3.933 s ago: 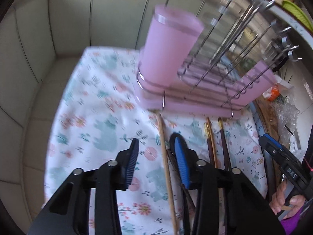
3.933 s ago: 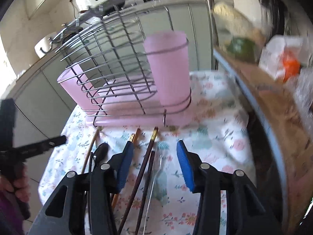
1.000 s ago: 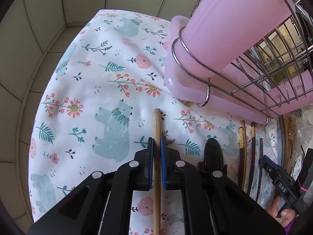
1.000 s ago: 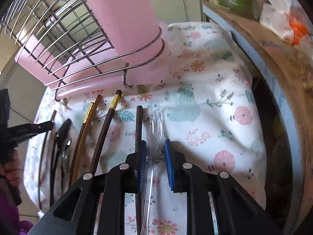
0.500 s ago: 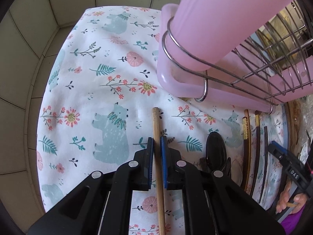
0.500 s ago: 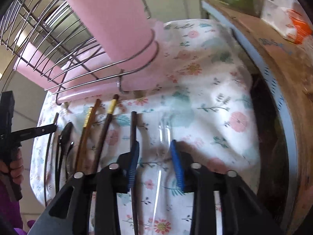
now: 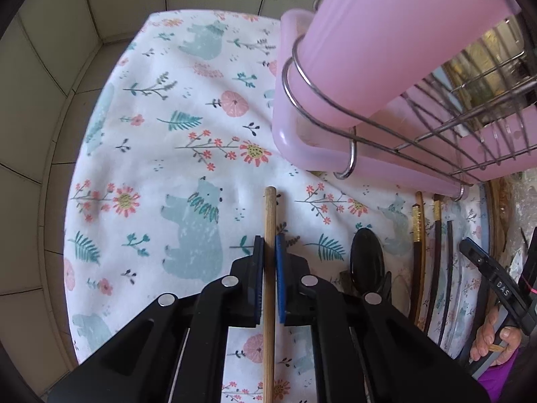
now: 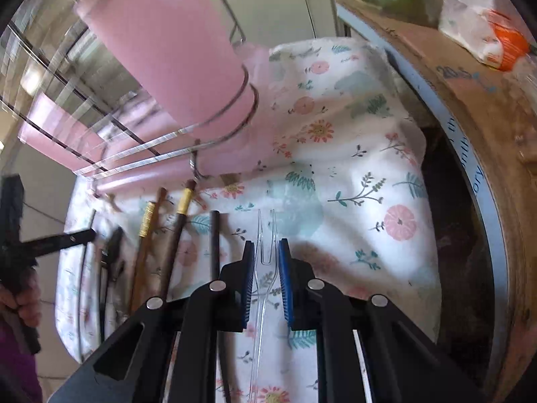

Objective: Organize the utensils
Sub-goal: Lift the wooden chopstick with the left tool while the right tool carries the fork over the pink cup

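My left gripper (image 7: 269,237) is shut on a light wooden stick (image 7: 269,215) that lies on the floral cloth (image 7: 161,154). A pink utensil cup (image 7: 379,47) stands in a wire rack (image 7: 470,141) on a pink tray just beyond. A black spoon (image 7: 365,258) and dark chopsticks (image 7: 419,235) lie to the right. My right gripper (image 8: 266,245) straddles a clear plastic fork (image 8: 265,235); its jaws stand slightly apart, with gaps to the fork. Dark chopsticks (image 8: 178,231) lie left of it, and the pink cup (image 8: 178,50) stands ahead.
Tiled wall (image 7: 43,67) borders the cloth on the left. A brown round edge (image 8: 476,127) with a white and orange bag (image 8: 486,27) sits on the right. The other gripper and hand (image 8: 20,262) show at the left of the right wrist view.
My left gripper stays shut on the wooden stick and has shifted slightly. My right gripper opened half a second ago and has now narrowed around the clear fork while moving forward.
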### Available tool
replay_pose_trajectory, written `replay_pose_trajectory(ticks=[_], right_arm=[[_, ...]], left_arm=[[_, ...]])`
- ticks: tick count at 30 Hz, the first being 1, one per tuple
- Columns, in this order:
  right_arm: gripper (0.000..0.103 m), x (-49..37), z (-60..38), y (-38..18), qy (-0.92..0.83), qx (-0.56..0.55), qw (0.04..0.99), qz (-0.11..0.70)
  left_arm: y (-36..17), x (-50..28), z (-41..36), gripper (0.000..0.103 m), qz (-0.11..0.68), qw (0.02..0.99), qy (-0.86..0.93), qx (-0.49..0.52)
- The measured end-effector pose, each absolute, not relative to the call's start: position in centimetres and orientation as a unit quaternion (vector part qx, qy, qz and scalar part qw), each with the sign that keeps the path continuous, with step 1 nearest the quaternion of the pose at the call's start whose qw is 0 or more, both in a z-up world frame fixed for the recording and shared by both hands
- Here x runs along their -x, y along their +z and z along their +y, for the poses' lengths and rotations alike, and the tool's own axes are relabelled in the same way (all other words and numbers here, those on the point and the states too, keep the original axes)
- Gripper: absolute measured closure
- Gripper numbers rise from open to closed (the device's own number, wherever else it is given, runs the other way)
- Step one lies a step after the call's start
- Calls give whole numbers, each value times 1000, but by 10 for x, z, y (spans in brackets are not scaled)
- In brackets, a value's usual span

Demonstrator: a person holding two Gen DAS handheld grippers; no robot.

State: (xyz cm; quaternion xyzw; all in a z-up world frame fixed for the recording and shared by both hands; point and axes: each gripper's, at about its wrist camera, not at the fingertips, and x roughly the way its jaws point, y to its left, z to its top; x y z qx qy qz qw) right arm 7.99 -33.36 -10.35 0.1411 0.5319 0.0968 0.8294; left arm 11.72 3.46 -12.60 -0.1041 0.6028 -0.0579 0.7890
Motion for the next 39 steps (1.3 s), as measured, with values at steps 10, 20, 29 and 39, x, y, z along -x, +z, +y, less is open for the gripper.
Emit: replay_pose_trajectory(ticks=[10,20,29,39], right_arm=[[89,-42,-351,-39,120,-177,887,410],[89,-16,-353,32,132,-168,939,271],[89,-23,-346,105,140,-143,967,157],[89,-52,-334,147,117,-128,984,45]], left_arm=[[-55,-69,48,97,482,862,-83,136],[32,-29,58,97,339,922,-94,161],[108,-16,54,97,217,957,-109,157],[157,-39,41,97,92,981,-84,146]])
